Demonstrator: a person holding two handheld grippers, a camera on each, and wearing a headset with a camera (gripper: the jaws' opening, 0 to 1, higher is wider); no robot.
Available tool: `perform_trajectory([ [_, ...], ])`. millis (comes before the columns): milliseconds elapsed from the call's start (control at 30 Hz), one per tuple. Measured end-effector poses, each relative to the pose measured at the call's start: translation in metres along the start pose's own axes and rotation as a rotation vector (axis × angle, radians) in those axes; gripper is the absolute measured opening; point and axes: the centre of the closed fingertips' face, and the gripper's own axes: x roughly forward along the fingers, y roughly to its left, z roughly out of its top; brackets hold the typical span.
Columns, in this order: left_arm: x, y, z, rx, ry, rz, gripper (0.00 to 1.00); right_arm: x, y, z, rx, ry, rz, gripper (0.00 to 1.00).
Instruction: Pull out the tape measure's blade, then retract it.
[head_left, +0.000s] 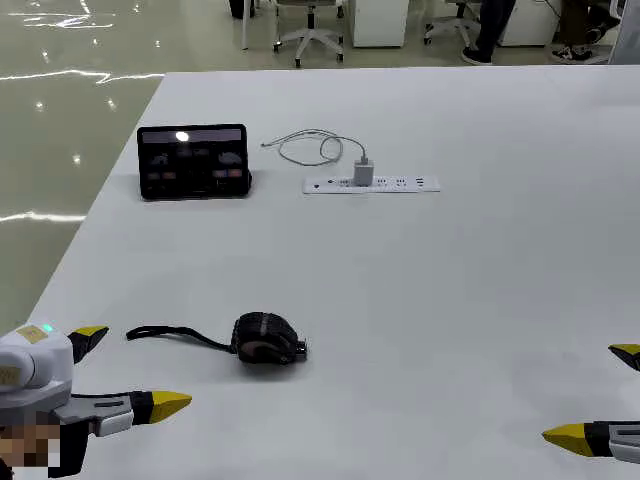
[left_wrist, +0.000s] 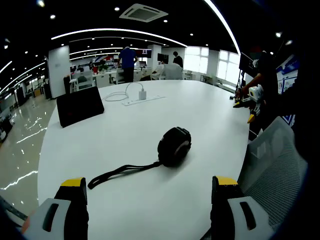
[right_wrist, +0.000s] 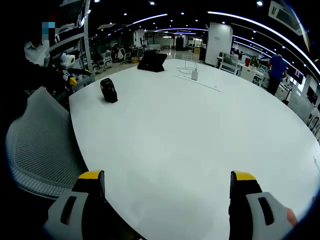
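White bench, open office behind; the tape measure (head_left: 265, 338) lies near the front-left edge, blade in, its strap (head_left: 175, 335) trailing toward our left claw (head_left: 130, 367). Both claws are spread wide and empty, the left near the case, the right claw (head_left: 597, 393) well apart on the far side. We'd clamp the case body square with the left so it can't spin, then bring the right across to nip what looks like the blade tip on the case's right end and pull straight and level.
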Motion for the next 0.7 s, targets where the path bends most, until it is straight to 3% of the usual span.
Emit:
perform_trajectory([
  [700,0.0002,0.0022,0.0030,0.032,0.011,-0.021,1.00,-0.0021,-0.0011,0.0064,-0.037,-0.002,-0.012,1.00],
])
